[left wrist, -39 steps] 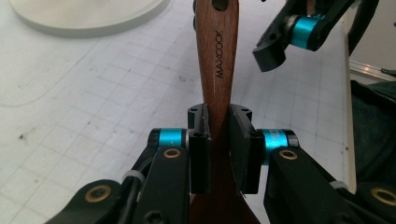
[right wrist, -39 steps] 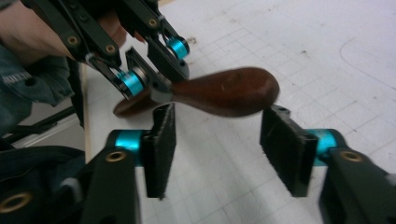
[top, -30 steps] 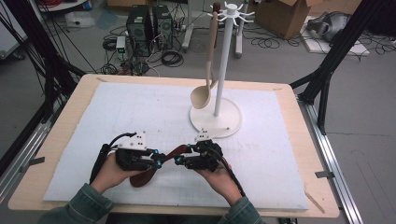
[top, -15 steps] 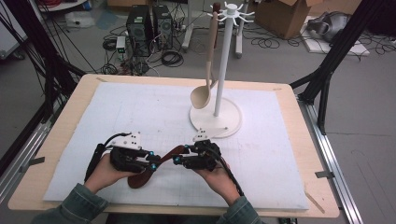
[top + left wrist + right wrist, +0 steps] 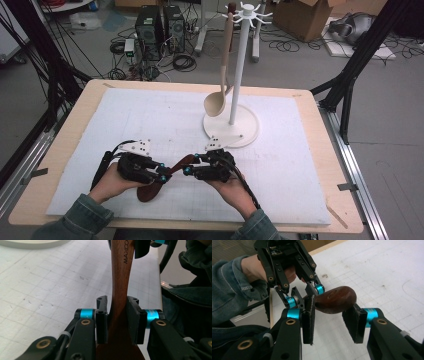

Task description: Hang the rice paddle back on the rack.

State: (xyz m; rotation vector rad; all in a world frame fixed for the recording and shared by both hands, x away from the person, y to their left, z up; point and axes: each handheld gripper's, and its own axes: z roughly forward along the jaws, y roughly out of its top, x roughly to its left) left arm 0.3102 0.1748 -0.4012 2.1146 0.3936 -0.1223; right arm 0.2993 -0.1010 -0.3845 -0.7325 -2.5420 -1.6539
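**Left gripper edges back in on the spoon**

Since half a second ago the left gripper (image 5: 165, 172) has slid a little back toward the right gripper (image 5: 189, 170); the rest looks unchanged.

The dark wooden spoon (image 5: 152, 189) sits at the near middle of the white mat (image 5: 150, 120), bowl low toward the person, handle slanting up and away between the two tools. In the left gripper view the jaws pinch the spoon's neck (image 5: 120, 290) from both sides, just above where it widens. That is probably the firmest hold for carrying its weight.

In the right gripper view the jaws stand spread around the rounded handle end (image 5: 335, 300). The pad (image 5: 308, 317) on that view's left is close against the wood and a gap shows on the other side. It reads as a handover not yet closed.

Well beyond stands the white rack (image 5: 240, 75) with a pale ladle (image 5: 216, 102) hanging from a peg. Taking the handle end would free that end for hanging, so the rack is the likely destination.
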